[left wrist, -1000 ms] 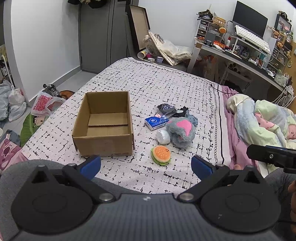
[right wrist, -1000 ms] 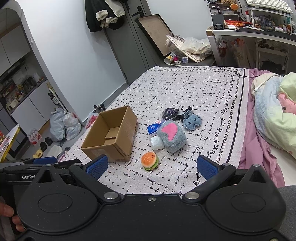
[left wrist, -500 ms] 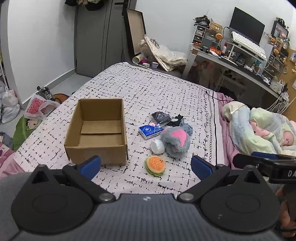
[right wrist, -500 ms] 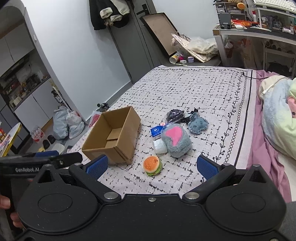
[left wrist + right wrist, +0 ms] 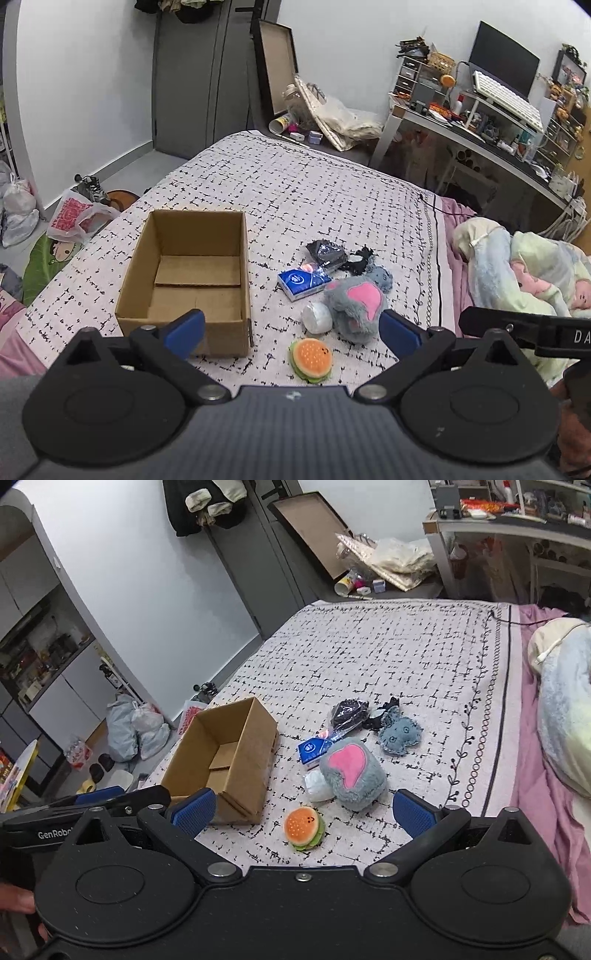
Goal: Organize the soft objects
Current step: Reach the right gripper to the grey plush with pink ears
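On the bed, the empty cardboard box waits beside the grey-pink plush, with the burger toy nearest. Left claw and right claw both hover released; a careless grab could drag neighbouring toys.

Box and soft things on the bed

The box sits on the bed, left of a cluster of things. Nearest the camera lies the burger toy; behind it the roll touches the big plush. Further back, the tissue pack lies beside the wrapped bundle, and the small plush lies right of them.
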